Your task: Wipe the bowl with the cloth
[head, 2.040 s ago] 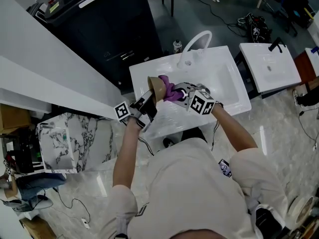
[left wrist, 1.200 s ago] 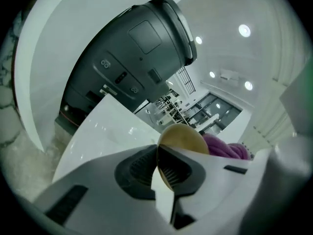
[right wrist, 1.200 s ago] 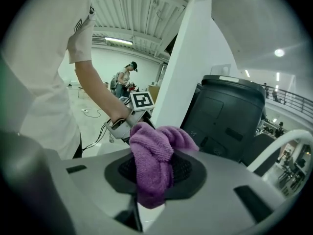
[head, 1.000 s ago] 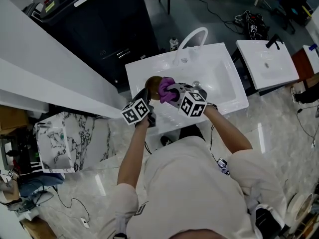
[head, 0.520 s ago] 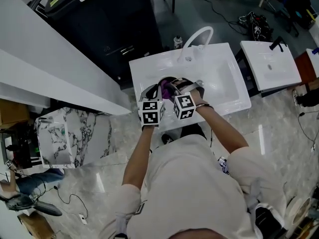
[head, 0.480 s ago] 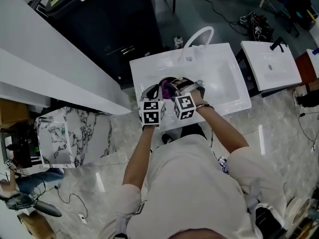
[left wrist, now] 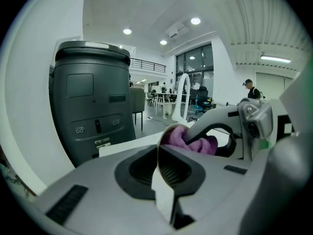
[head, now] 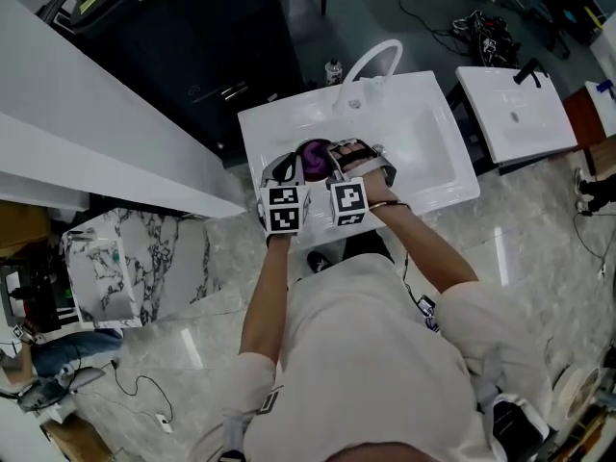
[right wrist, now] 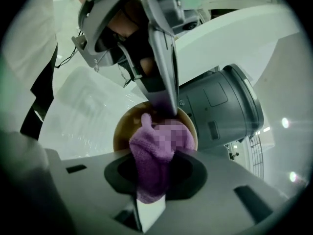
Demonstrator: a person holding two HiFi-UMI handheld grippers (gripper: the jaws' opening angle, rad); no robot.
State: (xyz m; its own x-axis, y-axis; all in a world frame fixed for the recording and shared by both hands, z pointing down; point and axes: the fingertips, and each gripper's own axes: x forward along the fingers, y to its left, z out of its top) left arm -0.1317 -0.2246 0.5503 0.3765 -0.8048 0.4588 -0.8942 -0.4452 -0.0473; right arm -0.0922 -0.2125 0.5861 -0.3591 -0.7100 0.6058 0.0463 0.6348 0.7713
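The left gripper (left wrist: pixel 160 153) has its jaws drawn almost together, pinching the thin rim of the brown bowl (right wrist: pixel 123 131), which it holds tipped on its side over the white sink (head: pixel 423 152), near the basin's left end and in front of the curved faucet (head: pixel 371 61). The right gripper (right wrist: pixel 153 177) has its jaws closed on the purple cloth (right wrist: pixel 149 148). The bunched free end of the cloth sticks out past the jaw tips into the bowl's open side and touches the inner wall.
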